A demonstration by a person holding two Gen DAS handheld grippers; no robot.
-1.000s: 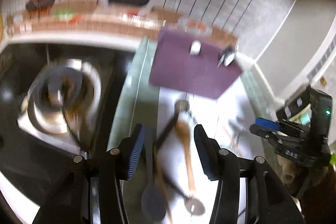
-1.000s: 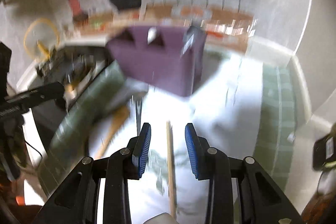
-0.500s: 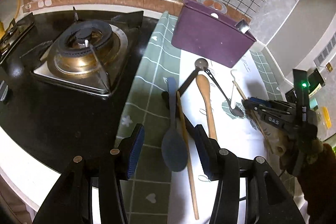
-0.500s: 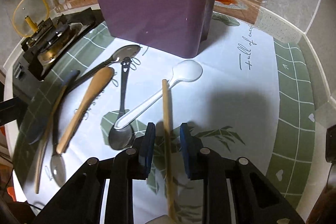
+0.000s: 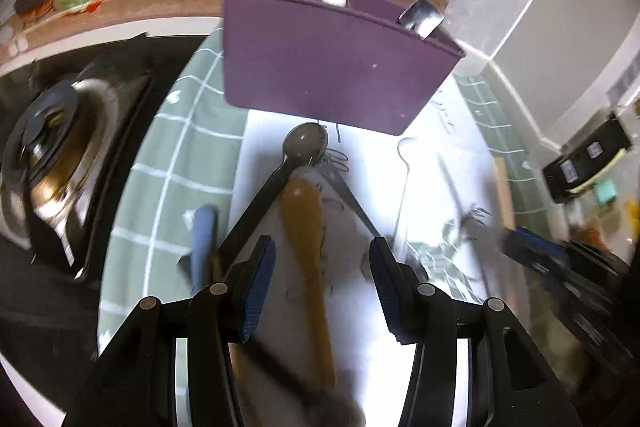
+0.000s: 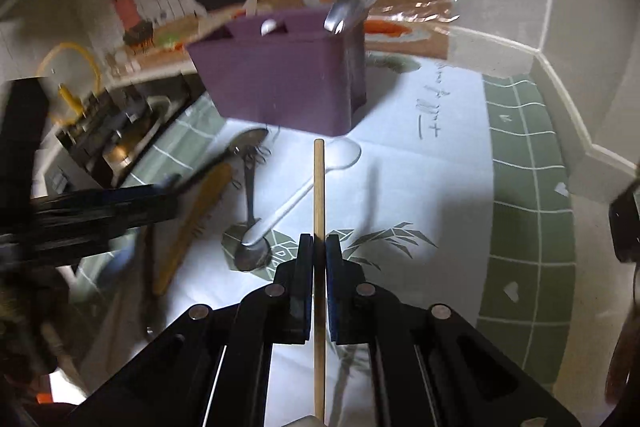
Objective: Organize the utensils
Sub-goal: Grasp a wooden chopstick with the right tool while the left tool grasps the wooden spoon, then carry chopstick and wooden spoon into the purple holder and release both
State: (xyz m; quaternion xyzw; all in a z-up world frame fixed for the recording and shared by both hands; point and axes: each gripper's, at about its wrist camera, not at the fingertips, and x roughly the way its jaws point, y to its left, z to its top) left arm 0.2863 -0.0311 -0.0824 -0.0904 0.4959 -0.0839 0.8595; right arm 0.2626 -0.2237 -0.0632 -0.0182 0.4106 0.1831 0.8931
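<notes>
Wooden chopstick point(image 6: 319, 187) is now getting pinched in my right tool point(image 6: 319, 247), jaws just pressed shut on it; lifting off tabletop w/ purple holder point(image 6: 280, 83) ahead. Left tool point(image 5: 322, 275) is hanging spread over wooden spoon point(image 5: 306, 227).

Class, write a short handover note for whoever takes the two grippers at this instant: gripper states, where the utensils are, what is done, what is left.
Right gripper: shut on a chopstick.
Left gripper: open, over the wooden spoon, holding nothing.
Purple holder stands at the back of the mat, two handles already in it.
Left on the mat: wooden spoon, white spoon, metal spoons, blue spoon.
Probably next: chopstick into holder.
</notes>
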